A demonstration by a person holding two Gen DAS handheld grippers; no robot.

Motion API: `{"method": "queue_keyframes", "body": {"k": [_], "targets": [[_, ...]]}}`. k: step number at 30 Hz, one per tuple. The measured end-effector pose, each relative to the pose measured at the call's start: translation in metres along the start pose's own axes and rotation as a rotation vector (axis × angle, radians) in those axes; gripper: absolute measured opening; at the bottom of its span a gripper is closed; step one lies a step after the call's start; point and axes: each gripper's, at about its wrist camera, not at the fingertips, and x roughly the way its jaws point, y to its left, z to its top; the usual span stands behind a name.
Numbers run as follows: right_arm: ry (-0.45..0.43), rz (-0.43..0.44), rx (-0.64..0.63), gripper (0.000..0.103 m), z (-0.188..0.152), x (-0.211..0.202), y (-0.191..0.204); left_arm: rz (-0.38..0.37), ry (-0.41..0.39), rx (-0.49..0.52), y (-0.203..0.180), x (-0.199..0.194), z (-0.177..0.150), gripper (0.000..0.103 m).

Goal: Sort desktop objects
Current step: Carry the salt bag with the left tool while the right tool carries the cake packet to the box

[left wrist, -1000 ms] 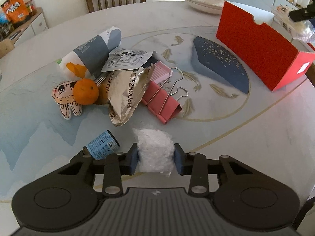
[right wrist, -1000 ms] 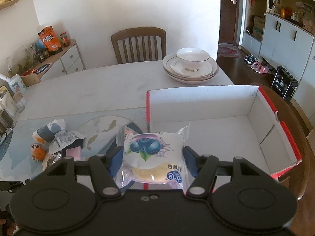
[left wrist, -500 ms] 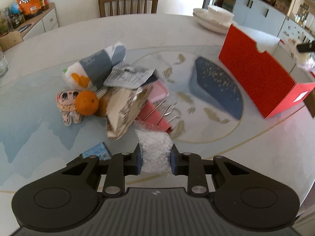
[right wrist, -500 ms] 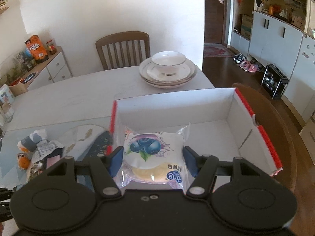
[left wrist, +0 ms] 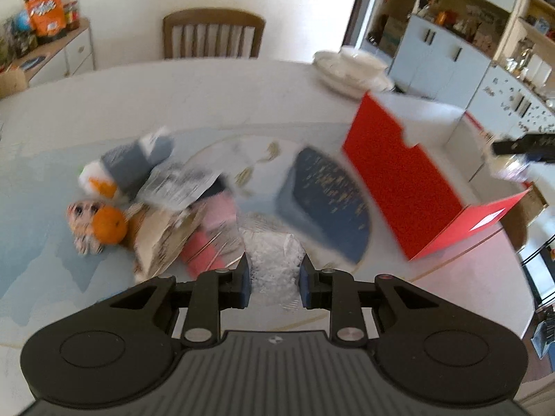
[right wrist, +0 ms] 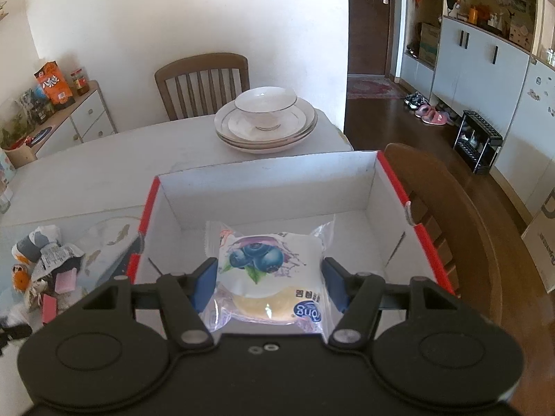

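Left tongs (left wrist: 272,277) pinching white crinkled packet (left wrist: 274,260); right tongs (right wrist: 269,282) pinching blueberry pastry packet (right wrist: 269,270) over red box (right wrist: 367,180), pile at nine o'clock.

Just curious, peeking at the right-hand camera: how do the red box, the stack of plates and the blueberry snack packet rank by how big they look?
1. red box
2. blueberry snack packet, though it is nearest the camera, so it is flattered
3. stack of plates, farthest away

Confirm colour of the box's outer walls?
Red outside, white inside; the box shows it best in the left wrist view.
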Motion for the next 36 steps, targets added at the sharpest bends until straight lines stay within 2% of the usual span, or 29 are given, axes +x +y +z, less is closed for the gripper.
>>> {"method": "queue_keyframes", "body": {"k": [6, 13, 23, 36], "targets": [[0.003, -0.001, -0.017, 0.064, -0.001, 0.002, -0.017, -0.068, -0.045, 0.063, -0.042, -0.010, 0.027, 0.025], [0.006, -0.003, -0.034, 0.064, -0.002, 0.005, -0.032, -0.136, -0.055, 0.174, -0.097, 0.004, 0.062, 0.025], [0.040, 0.018, -0.068, 0.064, -0.002, 0.019, -0.050, -0.199, 0.009, 0.299, -0.168, 0.053, 0.104, 0.025], [0.112, 0.038, -0.130, 0.063, -0.007, 0.048, -0.056, -0.177, 0.160, 0.388, -0.220, 0.147, 0.129, 0.025]]}}
